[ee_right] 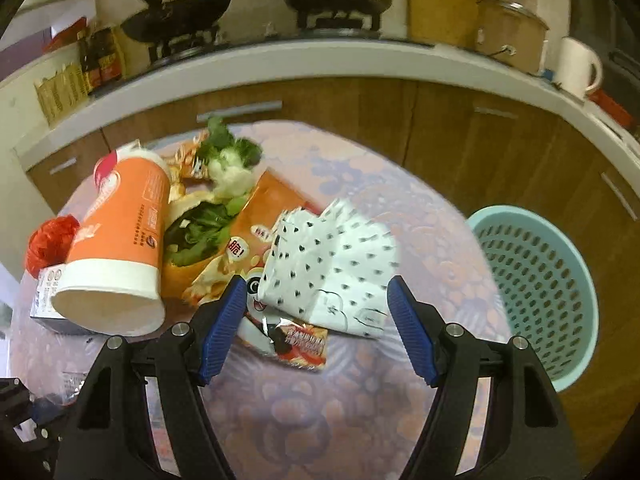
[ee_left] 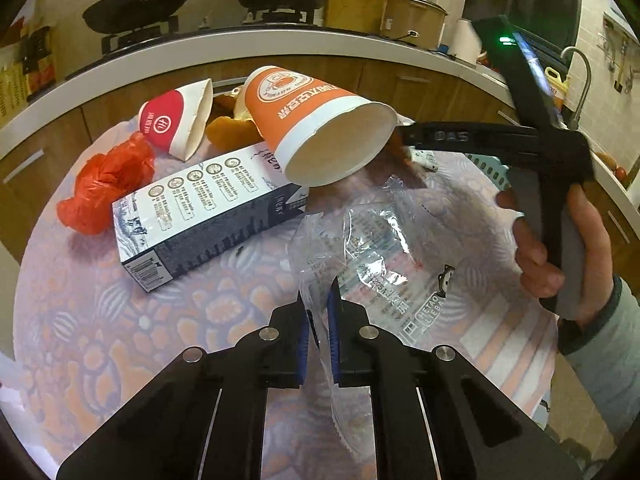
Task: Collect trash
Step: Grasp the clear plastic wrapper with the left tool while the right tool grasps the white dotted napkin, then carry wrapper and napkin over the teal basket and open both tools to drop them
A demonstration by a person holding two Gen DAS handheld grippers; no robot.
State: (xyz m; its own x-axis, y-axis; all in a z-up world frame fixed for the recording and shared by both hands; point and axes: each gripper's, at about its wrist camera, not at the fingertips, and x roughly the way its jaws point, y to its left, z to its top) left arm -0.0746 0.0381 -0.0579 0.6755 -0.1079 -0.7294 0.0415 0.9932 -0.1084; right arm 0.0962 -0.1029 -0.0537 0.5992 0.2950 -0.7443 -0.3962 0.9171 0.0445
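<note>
The left gripper [ee_left: 319,300] has its blue pads nearly together, pinching the edge of a clear plastic wrapper [ee_left: 360,248] printed "HETAO". Ahead and left of it lie a red bag [ee_left: 102,184], a milk carton [ee_left: 200,216] and an orange paper cup [ee_left: 316,120] on its side. The right gripper [ee_right: 314,304] is spread wide, straddling a white spotted paper bag [ee_right: 332,264] that overlies an orange snack packet [ee_right: 272,216]. Right of it, past the counter [ee_right: 360,420] edge, stands a teal basket [ee_right: 536,280].
</note>
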